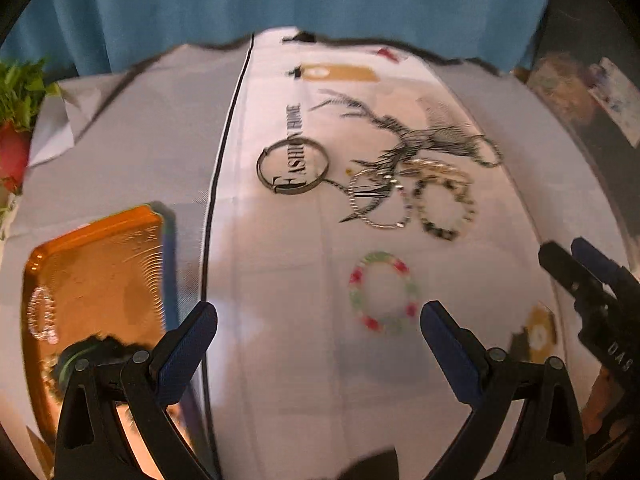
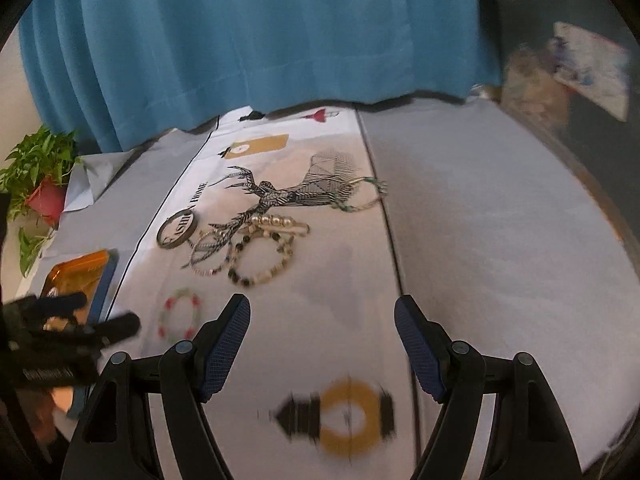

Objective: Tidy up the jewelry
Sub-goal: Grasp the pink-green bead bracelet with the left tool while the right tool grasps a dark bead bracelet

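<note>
On tablecloth (image 1: 280,240): "FASHION HOME" txt (image 1: 298,144).

You've got six bracelets (image 1: 383,292) out on the cloth (image 1: 280,280), one orange tray (image 1: 100,264), one plant (image 2: 40,164).

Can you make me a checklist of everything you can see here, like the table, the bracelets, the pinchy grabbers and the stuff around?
Surface: white printed cloth with a deer drawing, over a grey cover.
Job's things: red-and-green bead bracelet lying alone; dark metal bangle; twisted silver bangle touching a speckled bead bracelet; orange tray holding a sparkly bracelet.
Clutter: nothing seen.
Grippers: left gripper open, empty; right gripper open, empty.
Cables: nothing seen.
Surroundings: blue curtain; potted plant.
</note>
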A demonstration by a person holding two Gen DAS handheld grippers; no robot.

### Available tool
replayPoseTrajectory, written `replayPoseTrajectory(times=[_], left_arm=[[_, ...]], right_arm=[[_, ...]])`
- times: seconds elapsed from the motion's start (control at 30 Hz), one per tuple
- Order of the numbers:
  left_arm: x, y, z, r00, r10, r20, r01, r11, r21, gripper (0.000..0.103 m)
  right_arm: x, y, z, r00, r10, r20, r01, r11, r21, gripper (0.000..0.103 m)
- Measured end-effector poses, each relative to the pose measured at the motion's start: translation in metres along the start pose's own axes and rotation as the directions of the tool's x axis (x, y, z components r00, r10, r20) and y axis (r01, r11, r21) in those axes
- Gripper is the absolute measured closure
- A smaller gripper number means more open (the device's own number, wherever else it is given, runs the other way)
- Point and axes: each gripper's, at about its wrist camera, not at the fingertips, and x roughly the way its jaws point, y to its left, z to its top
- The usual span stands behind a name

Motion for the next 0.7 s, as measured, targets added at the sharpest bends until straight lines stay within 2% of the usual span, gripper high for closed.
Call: replayPoseTrajectory(times=[0.13, 0.27, 0.3, 0.37, 0.57, 0.63, 0.67, 0.7], left_arm=[[0.024, 0.006, 0.007, 0.999, 0.023, -0.034, -0.024, 0.999, -0.034, 0.002], [0.044, 0.005, 0.009, 0.997, 0.043, -0.067, -0.044, 0.999, 0.0, 0.0], [0.045, 0.005, 0.009, 0.998, 0.04, -0.046, -0.04, 0.999, 0.002, 0.0], [0.046, 0.006, 0.006, 0.999, 0.032, -0.019, -0.032, 0.999, 0.016, 0.0], [0.047, 0.006, 0.001, 1.0, 0.027, 0.008, -0.027, 0.999, 0.029, 0.0], [0.046, 0.006, 0.002, 1.0, 0.027, -0.009, -0.027, 0.999, 0.03, 0.003], [0.043, 0.005, 0.002, 0.999, 0.023, -0.027, -0.022, 0.999, 0.032, 0.016], [0.036, 0.003, 0.0, 1.0, 0.011, -0.026, -0.01, 0.999, 0.049, 0.031]], right_arm=[[0.04, 0.014, 0.018, 0.999, -0.019, -0.033, 0.017, 0.999, -0.05, 0.028], [0.08, 0.025, 0.027, 0.996, -0.031, -0.083, 0.025, 0.997, -0.079, 0.028], [0.088, 0.026, 0.027, 0.994, -0.042, -0.1, 0.033, 0.996, -0.086, 0.025], [0.097, 0.034, 0.023, 0.994, -0.094, -0.062, 0.082, 0.982, -0.17, 0.02], [0.103, 0.028, 0.022, 0.994, -0.086, -0.068, 0.075, 0.986, -0.147, 0.017], [0.103, 0.029, 0.021, 0.994, -0.089, -0.066, 0.078, 0.986, -0.149, 0.021], [0.101, 0.029, 0.021, 0.994, -0.087, -0.063, 0.077, 0.985, -0.154, 0.04], [0.099, 0.032, 0.019, 0.996, -0.072, -0.052, 0.062, 0.983, -0.173, 0.082]])
